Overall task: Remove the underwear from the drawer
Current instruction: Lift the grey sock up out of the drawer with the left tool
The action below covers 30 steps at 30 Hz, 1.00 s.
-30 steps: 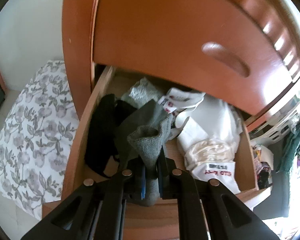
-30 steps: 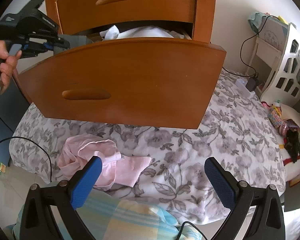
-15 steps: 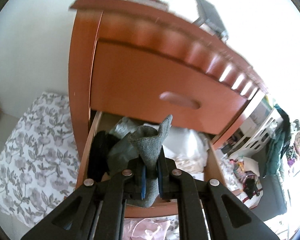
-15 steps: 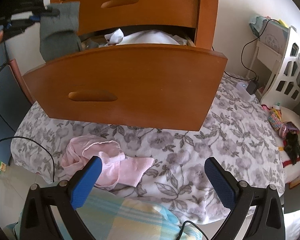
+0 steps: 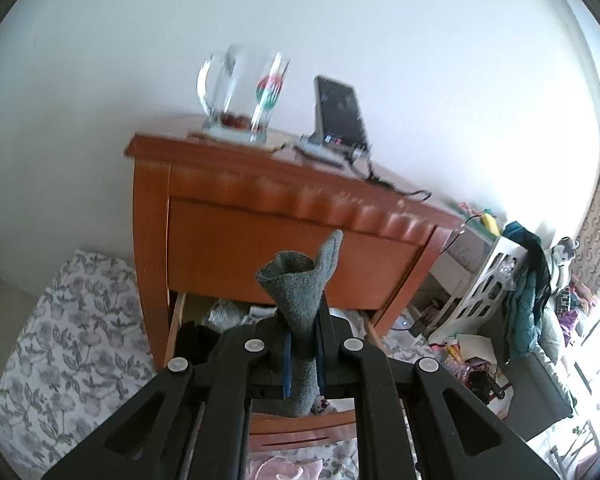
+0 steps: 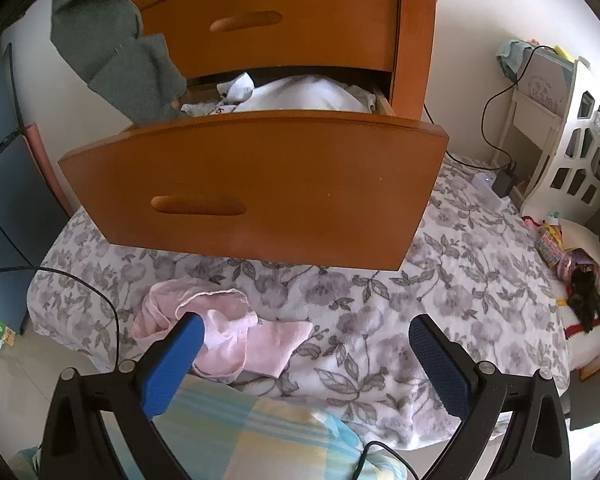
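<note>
Grey knitted underwear (image 5: 305, 312) pinched in the left claw (image 5: 302, 354), above the open wooden drawer (image 6: 260, 184).
Right claw (image 6: 304, 354) spread wide, empty, over pink cloth (image 6: 224, 344); glass jug (image 5: 242, 96) blurred; drawer's white clothes (image 6: 300, 96) mostly hidden, red lettering unreadable.

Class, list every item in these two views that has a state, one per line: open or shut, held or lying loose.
Lower drawer: pulled open, clothes inside.
Upper drawer: shut.
Grey garment: pinched in the left hand-held gripper, hanging above the lower drawer.
Right hand-held gripper: open, empty.
Pink garment: lying loose on the floral bedspread.
</note>
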### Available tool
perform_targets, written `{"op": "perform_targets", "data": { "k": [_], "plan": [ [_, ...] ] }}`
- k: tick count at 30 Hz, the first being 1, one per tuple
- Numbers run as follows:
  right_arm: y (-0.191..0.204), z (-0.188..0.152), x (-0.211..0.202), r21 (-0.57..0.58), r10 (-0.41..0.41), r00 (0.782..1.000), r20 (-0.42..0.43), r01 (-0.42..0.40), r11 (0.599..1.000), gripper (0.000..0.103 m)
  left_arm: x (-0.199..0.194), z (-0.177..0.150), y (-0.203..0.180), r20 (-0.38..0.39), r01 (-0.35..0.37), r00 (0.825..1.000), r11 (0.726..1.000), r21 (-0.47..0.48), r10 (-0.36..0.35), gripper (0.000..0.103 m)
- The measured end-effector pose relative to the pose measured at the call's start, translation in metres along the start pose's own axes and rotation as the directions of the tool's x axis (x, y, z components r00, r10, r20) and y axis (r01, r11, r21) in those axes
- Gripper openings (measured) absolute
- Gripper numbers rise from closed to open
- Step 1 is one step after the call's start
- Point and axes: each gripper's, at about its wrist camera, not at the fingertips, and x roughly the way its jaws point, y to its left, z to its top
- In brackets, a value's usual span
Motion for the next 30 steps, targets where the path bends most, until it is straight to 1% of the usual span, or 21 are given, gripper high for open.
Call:
{"op": "perform_targets", "data": {
  "k": [6,10,17,22,24,26,30],
  "plan": [
    [0.001,0.001,-0.006,0.002,0.014,1.000,0.016,-0.014,1.000,0.103,-0.033,0.019,-0.013,0.061,0.006,0.998,0.998,0.055,-0.009,0.009],
    [0.002,0.002,-0.009,0.003,0.021,0.999,0.028,-0.021,1.000,0.103,-0.058,0.029,-0.025,0.116,0.016,0.993,0.995,0.095,-0.028,0.009],
    [0.001,0.002,-0.011,0.009,0.027,0.999,0.033,-0.027,1.000,0.103,-0.100,0.039,-0.049,0.214,0.040,0.974,0.986,0.165,-0.075,0.009],
    [0.001,0.002,-0.012,0.010,0.031,0.999,0.037,-0.031,0.999,0.103,-0.126,0.040,-0.062,0.262,0.057,0.959,0.978,0.201,-0.110,0.009],
    [0.001,0.002,-0.012,0.011,0.032,0.999,0.036,-0.032,0.999,0.103,-0.133,0.038,-0.066,0.269,0.067,0.955,0.974,0.218,-0.126,0.009],
    [0.001,0.002,-0.012,0.011,0.032,0.999,0.036,-0.033,0.999,0.103,-0.133,0.036,-0.067,0.266,0.064,0.956,0.972,0.225,-0.124,0.009],
    [0.003,0.002,-0.012,0.008,0.035,0.999,0.034,-0.035,0.999,0.103,-0.122,0.025,-0.065,0.217,0.066,0.970,0.975,0.213,-0.113,0.009]
  ]
}}
